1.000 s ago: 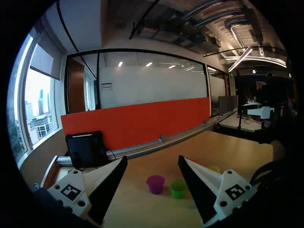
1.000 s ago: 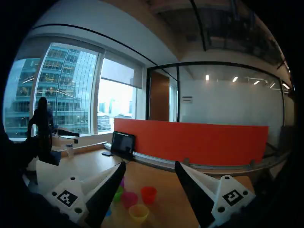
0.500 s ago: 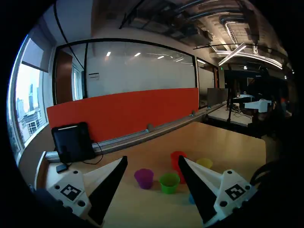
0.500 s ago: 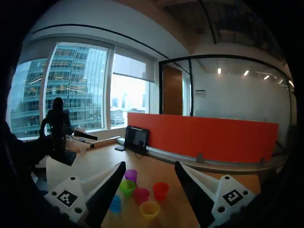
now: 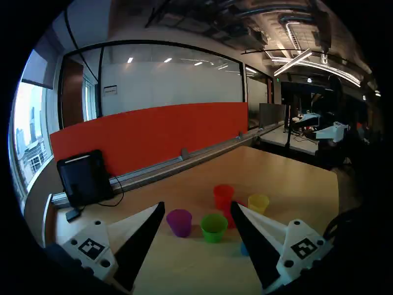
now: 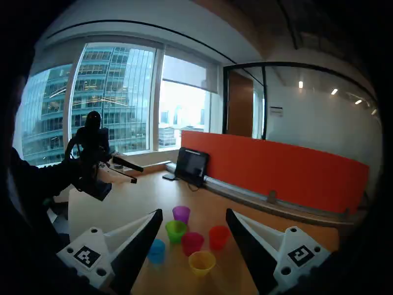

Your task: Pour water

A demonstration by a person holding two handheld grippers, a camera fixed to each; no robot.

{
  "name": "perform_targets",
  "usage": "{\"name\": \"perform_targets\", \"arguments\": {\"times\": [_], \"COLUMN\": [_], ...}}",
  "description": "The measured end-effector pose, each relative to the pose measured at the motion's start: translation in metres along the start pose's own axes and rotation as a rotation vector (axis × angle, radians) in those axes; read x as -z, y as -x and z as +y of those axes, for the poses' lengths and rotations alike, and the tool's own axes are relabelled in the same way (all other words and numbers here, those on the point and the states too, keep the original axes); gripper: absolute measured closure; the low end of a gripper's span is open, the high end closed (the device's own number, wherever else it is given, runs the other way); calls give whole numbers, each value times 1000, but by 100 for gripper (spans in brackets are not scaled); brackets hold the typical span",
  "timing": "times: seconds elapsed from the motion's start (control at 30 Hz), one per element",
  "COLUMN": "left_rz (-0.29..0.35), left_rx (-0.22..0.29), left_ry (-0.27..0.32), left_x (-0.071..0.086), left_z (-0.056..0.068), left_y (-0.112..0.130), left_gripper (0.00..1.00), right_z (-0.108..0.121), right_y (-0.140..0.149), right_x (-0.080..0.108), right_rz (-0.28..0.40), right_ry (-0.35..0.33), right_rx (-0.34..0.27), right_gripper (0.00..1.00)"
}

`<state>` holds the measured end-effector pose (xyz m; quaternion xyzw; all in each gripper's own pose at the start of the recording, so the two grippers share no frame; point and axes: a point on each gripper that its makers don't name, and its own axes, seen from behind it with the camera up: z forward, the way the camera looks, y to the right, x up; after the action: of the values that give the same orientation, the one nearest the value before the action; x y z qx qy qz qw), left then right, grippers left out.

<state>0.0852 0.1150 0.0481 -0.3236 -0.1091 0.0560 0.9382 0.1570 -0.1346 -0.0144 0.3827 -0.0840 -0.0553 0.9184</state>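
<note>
Claws over a cup cluster. Left claw [image 5: 196,203]: aimed fwd and slightly down across the counter [image 5: 299,182], fingers spread wide, released. Right claw [image 6: 194,211]: same pose, fingers apart, released, facing the cluster from another side. In right gripper view the left claw is seen far left as a dark silhouette against the windows [image 6: 113,98], held up by a dark-sleeved arm [image 6: 42,182], well apart from the cups.

Cups: all upright on the counter, ahead of the fingertips, touched by neither claw.
- Left gripper view: purple cup [image 5: 179,222] and green cup [image 5: 213,227] in front, just beside each other. Red cup [image 5: 223,196] stands behind the green, w/ yellow cup [image 5: 258,202] to its right. Blue cup [image 5: 243,250] is mostly hidden by the right-hand finger.
- Right gripper view: pink cup [image 6: 192,242] sits between green and red. Yellow is nearest the camera and blue is by the left-hand finger.
- Contents: cannot tell.

Surroundings: counter is pale wood. Orange partition [image 5: 147,132] runs along its far edge, w/ a metal rail [image 5: 196,160] at the base. Black device [image 5: 83,178] stands against the partition, w/ a cable [image 5: 114,200] trailing from it. Behind are a glass wall [image 5: 172,78], ceiling pipes [image 5: 236,19] and more desks [image 5: 294,147] at right.
</note>
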Motion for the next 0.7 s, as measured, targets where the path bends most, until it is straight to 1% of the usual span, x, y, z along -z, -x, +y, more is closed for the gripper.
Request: {"name": "perform_targets", "arguments": {"times": [0.1, 0.4, 0.6, 0.7], "left_rz": [-22, -65, -91, -102], "left_rx": [-7, -17, -38, -36], "left_ry": [1, 35, 43, 45], "left_x": [-6, -24, -36, -41], "left_z": [1, 11, 13, 12], "left_y": [6, 24, 38, 45], "left_gripper": [1, 1, 1, 1], "right_z": [-6, -20, -24, -25], "right_y": [9, 36, 50, 54], "right_x": [-1, -8, -12, -13], "right_rz": [-27, -95, -127, -138], "right_ry": [-25, -82, -112, -123], "right_rx": [12, 38, 52, 55], "right_gripper": [0, 0, 0, 0]}}
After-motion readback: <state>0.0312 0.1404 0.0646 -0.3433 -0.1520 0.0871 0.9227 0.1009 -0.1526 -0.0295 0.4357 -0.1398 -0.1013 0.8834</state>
